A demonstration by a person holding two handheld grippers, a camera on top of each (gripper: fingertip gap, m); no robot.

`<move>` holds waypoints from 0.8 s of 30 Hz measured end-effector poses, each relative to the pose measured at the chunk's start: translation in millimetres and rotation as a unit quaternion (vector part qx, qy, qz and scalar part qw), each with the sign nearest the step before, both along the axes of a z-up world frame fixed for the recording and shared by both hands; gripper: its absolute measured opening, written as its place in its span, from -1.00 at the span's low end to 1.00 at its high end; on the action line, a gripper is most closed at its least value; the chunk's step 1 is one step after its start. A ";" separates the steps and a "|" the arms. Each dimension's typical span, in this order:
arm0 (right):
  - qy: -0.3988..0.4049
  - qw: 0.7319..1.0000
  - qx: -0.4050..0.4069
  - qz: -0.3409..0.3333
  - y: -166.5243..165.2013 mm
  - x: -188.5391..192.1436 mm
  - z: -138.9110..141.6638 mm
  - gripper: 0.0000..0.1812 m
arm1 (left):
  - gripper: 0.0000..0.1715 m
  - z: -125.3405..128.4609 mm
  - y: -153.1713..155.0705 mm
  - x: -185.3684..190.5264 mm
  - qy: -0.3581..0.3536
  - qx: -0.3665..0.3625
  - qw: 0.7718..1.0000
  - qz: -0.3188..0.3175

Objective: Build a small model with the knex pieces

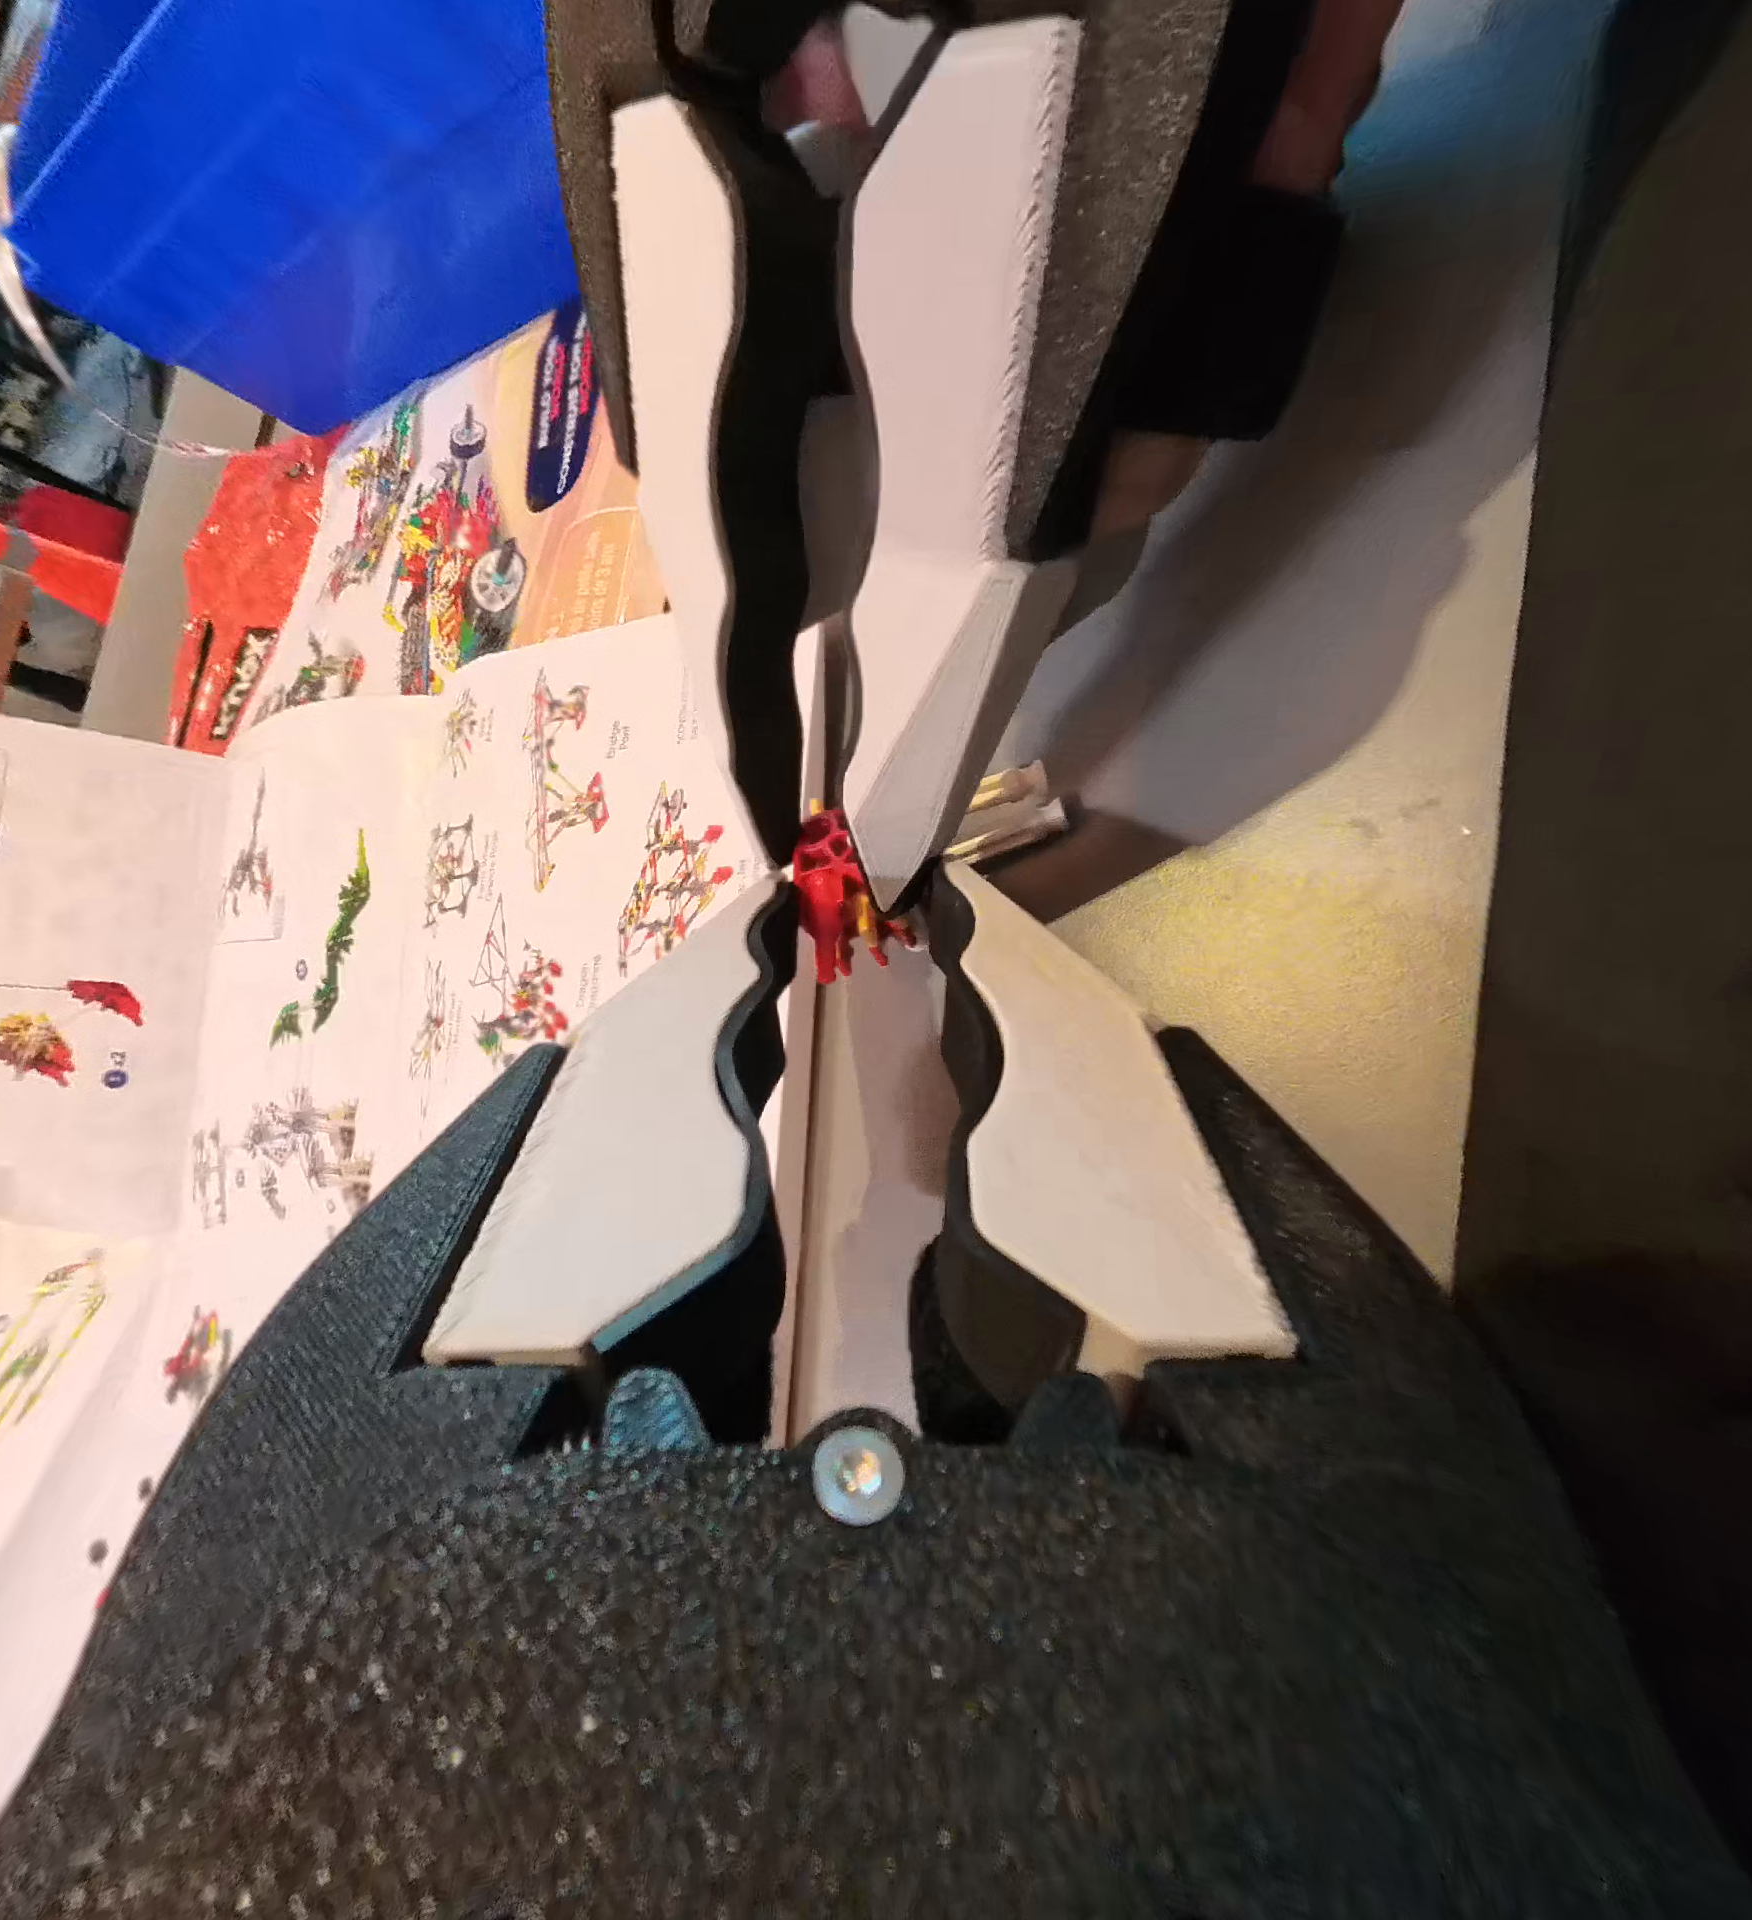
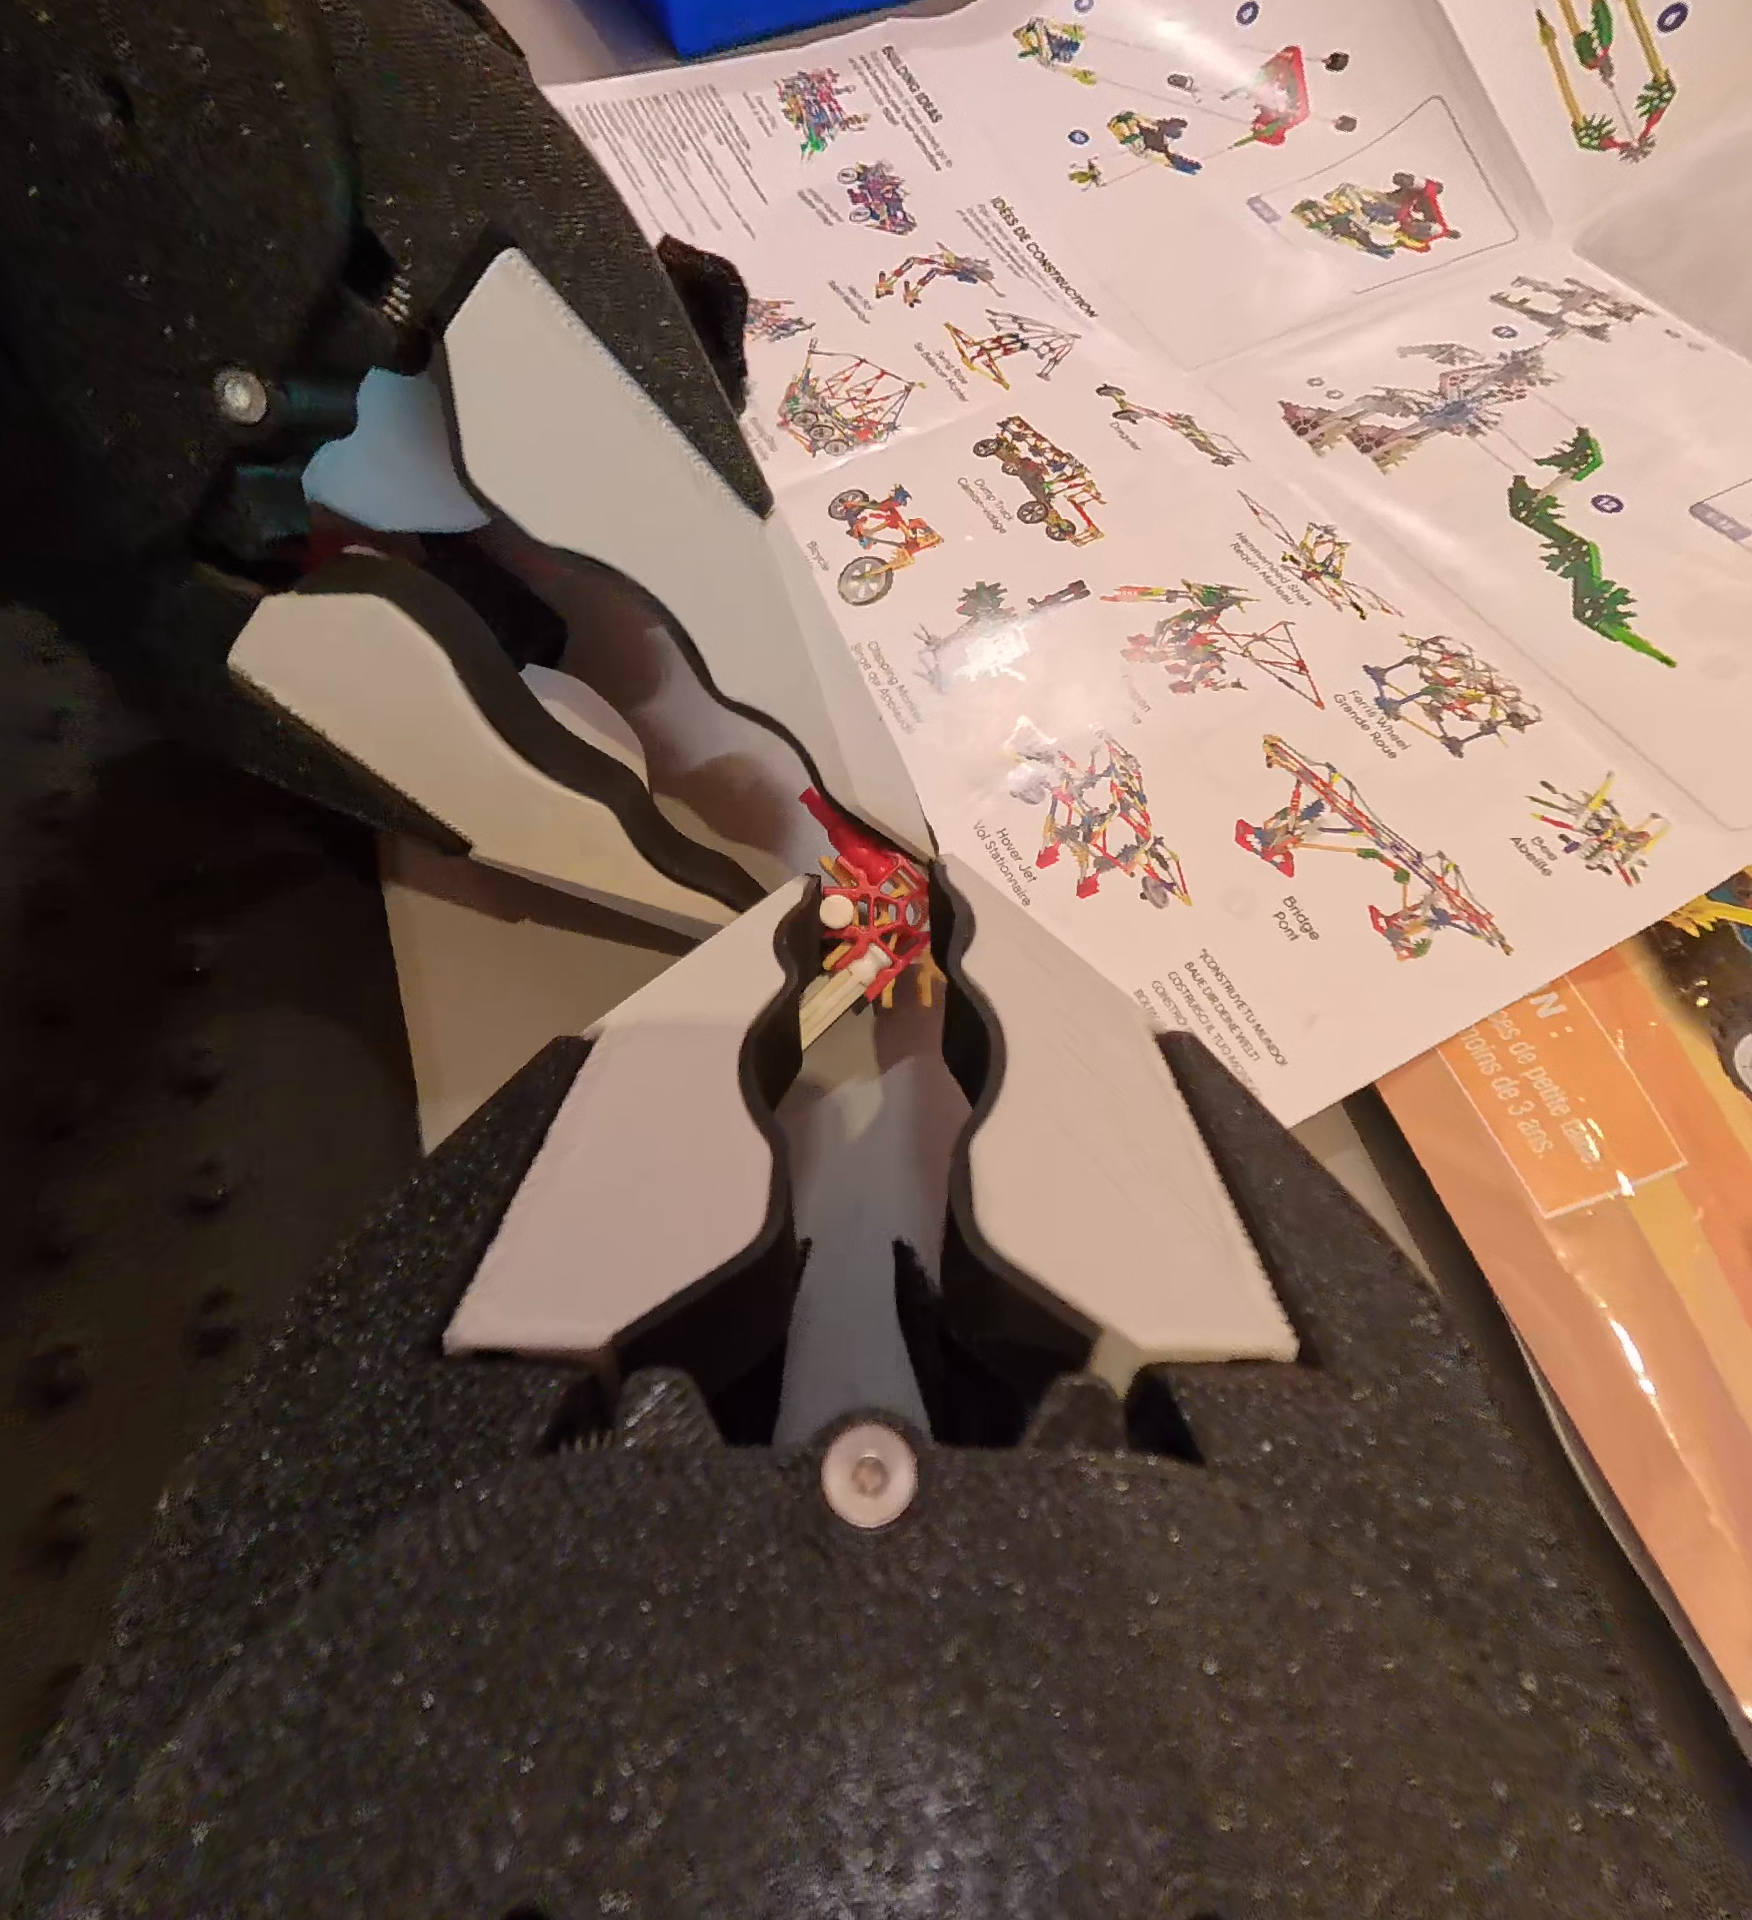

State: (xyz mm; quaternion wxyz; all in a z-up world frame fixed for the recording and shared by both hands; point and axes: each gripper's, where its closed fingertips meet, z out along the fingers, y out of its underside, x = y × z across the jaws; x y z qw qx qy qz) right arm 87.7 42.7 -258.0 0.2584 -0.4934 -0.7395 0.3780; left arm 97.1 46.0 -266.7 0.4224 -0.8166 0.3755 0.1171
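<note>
Above the open instruction sheet (image 2: 1267,520), we are bringing both grippers tip to tip around a small red-and-yellow toy piece (image 1: 836,904). The left gripper (image 1: 856,894) is clamping it narrowly; the right gripper (image 2: 872,914) is pinching its other side, a white rod (image 2: 836,1003) trailing back between its fingers.

speckled black claw (image 1: 856,883) body, white wavy fingers (image 1: 633,1153), silver screw (image 1: 857,1473).

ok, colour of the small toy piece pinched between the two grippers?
Mostly red, with yellow bits and a white rod: the small toy assembly, clearest in the right wrist view.
</note>
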 end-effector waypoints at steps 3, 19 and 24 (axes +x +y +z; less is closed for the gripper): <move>0.000 1.000 0.002 0.000 4.0 6.3 2.9 -0.73 | -0.74 0.3 1.3 5.0 0.011 0.005 1.000 -0.014; 0.004 1.000 -0.002 -0.027 11.0 9.5 0.8 -0.78 | -0.78 1.3 5.8 6.6 0.006 0.003 1.000 -0.016; 0.003 1.000 -0.002 -0.028 11.4 9.1 0.6 -0.79 | -0.78 1.7 6.7 7.7 0.025 0.013 1.000 -0.003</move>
